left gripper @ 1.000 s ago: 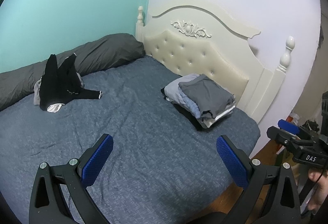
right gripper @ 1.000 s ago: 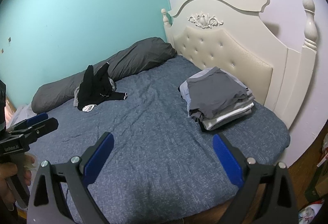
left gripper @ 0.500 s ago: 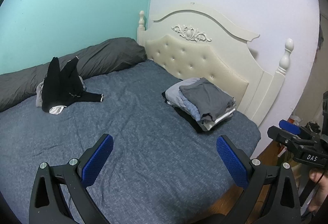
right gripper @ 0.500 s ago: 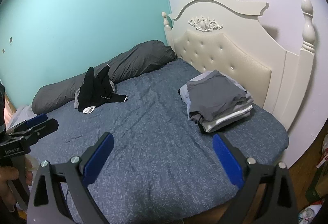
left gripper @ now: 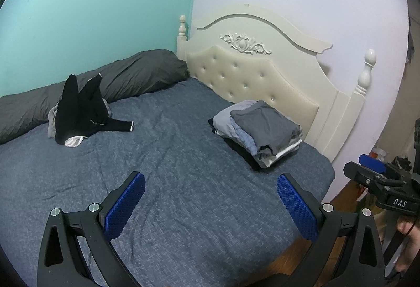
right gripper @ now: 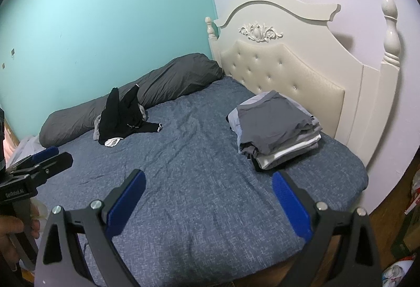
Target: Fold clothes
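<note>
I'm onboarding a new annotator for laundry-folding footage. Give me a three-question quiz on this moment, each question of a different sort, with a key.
1. True or false: the left gripper is shut on a garment.
2. Multiple choice: the folded stack lies (A) next to the headboard, (B) on the floor, (C) on top of the grey pillow.
3. Fill in: the unfolded black garment leans against the long grey ____.

Key
1. False; its jaws are wide apart and empty above the blue bedspread, as are those of the right gripper.
2. A
3. pillow
</note>
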`<action>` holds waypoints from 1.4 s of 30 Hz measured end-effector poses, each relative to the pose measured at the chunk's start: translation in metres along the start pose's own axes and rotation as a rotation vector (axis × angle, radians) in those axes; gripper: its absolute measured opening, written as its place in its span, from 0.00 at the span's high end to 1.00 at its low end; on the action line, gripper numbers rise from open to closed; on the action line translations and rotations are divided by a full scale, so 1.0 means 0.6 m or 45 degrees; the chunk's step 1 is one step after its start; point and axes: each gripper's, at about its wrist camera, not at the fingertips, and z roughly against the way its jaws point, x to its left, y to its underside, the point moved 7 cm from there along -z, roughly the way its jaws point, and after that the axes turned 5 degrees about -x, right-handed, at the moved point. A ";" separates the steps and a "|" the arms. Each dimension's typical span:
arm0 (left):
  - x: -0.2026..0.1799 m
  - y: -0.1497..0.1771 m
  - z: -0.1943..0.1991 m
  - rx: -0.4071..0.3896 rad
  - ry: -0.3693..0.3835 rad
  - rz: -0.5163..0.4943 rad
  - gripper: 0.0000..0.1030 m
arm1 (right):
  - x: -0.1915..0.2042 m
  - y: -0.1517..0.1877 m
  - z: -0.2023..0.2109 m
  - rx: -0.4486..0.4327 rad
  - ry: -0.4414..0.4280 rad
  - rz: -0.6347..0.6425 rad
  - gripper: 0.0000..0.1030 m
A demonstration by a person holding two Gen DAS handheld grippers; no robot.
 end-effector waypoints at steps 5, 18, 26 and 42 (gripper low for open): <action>0.000 0.001 0.002 -0.005 -0.005 -0.009 0.00 | 0.002 0.001 0.001 0.000 -0.004 0.003 0.05; 0.002 0.004 0.006 -0.009 -0.011 -0.030 0.00 | 0.003 0.002 0.001 0.001 -0.006 0.001 0.05; 0.003 0.006 0.006 -0.001 -0.015 -0.036 0.00 | 0.005 0.003 0.000 0.001 -0.010 0.001 0.05; 0.009 0.009 0.005 0.005 -0.031 -0.043 0.00 | 0.007 0.004 -0.002 0.006 -0.014 0.002 0.05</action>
